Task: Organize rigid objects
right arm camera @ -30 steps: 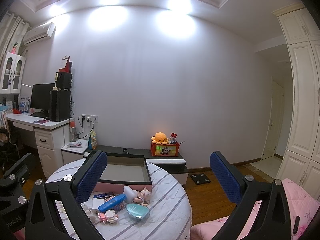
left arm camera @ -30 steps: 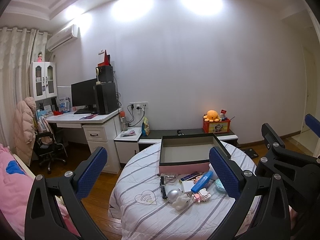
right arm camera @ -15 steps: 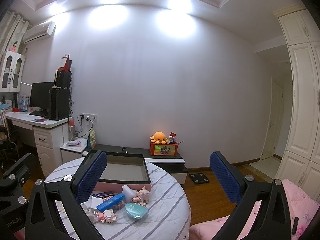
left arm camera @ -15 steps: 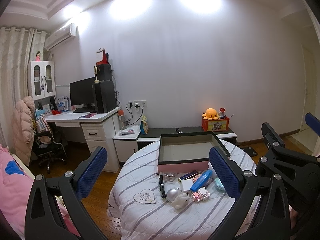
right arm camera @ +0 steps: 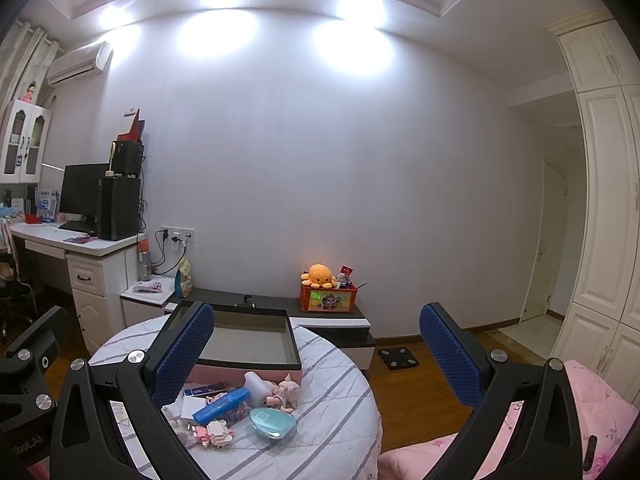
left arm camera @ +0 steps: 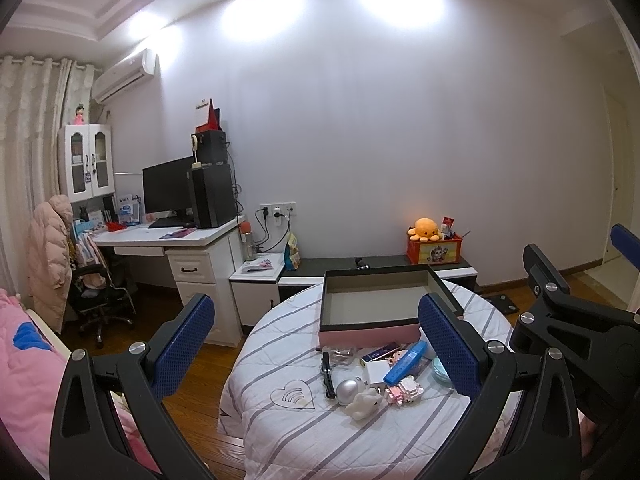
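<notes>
Both the left gripper [left arm camera: 316,344] and right gripper [right arm camera: 316,350] hang spread wide, empty; nothing picked yet. Next: reach for the blue tube [left arm camera: 405,368] and move it to the pink box [left arm camera: 368,330].

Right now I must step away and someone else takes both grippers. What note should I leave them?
Left gripper: open, holding nothing, above the table's near side.
Right gripper: open, holding nothing.
Box: at the far side of the round table; nothing visible inside.
Small items lie loose in front of it: blue tube, silver ball, white toy, teal case.
Done: nothing packed. Left: everything, presumably into the box.
</notes>
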